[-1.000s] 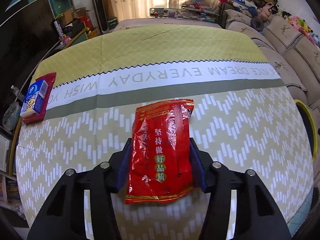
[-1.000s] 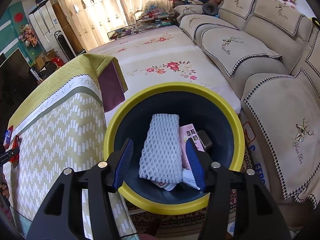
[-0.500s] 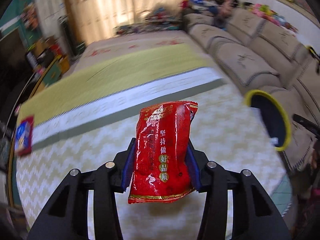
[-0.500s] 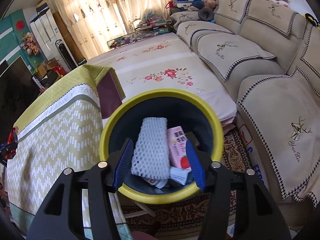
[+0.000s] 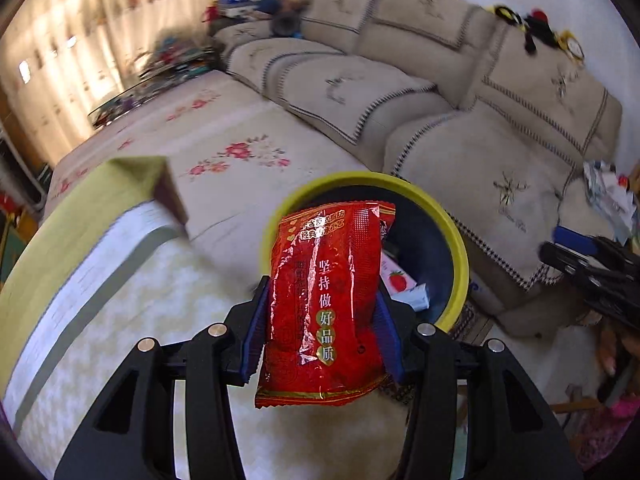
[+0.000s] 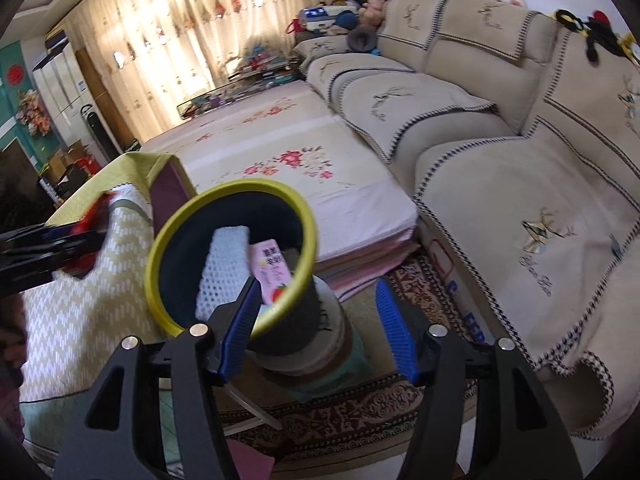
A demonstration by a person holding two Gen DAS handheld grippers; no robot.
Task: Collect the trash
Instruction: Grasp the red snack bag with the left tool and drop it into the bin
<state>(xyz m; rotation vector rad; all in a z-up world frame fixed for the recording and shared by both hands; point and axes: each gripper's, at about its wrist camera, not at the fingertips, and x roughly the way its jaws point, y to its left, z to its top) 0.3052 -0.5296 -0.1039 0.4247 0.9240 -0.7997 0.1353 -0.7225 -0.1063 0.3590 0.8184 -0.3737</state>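
A shiny red snack packet (image 5: 324,304) with gold characters hangs upright between the blue pads of my left gripper (image 5: 322,316). The pads still press on it while the jaws ease open. It hovers over the table's edge, in front of the yellow-rimmed dark bin (image 5: 460,248). In the right wrist view the bin (image 6: 308,216) holds a white foam net (image 6: 224,268) and a pink carton (image 6: 272,268). My right gripper (image 6: 316,284) is beside the bin's right wall, its jaws opening with nothing between them. The left gripper (image 6: 48,240) with the packet (image 6: 90,220) shows blurred at far left.
The table with its green zigzag cloth (image 6: 80,320) lies left of the bin. The bin stands on a round stool (image 6: 320,360) over a patterned rug (image 6: 360,420). A flowered sheet (image 6: 280,160) lies behind, and a beige sofa (image 6: 520,200) fills the right.
My left gripper has swung right across the table with the red packet and now faces the bin. The right gripper has drawn back to the right of the bin, jaws wider.
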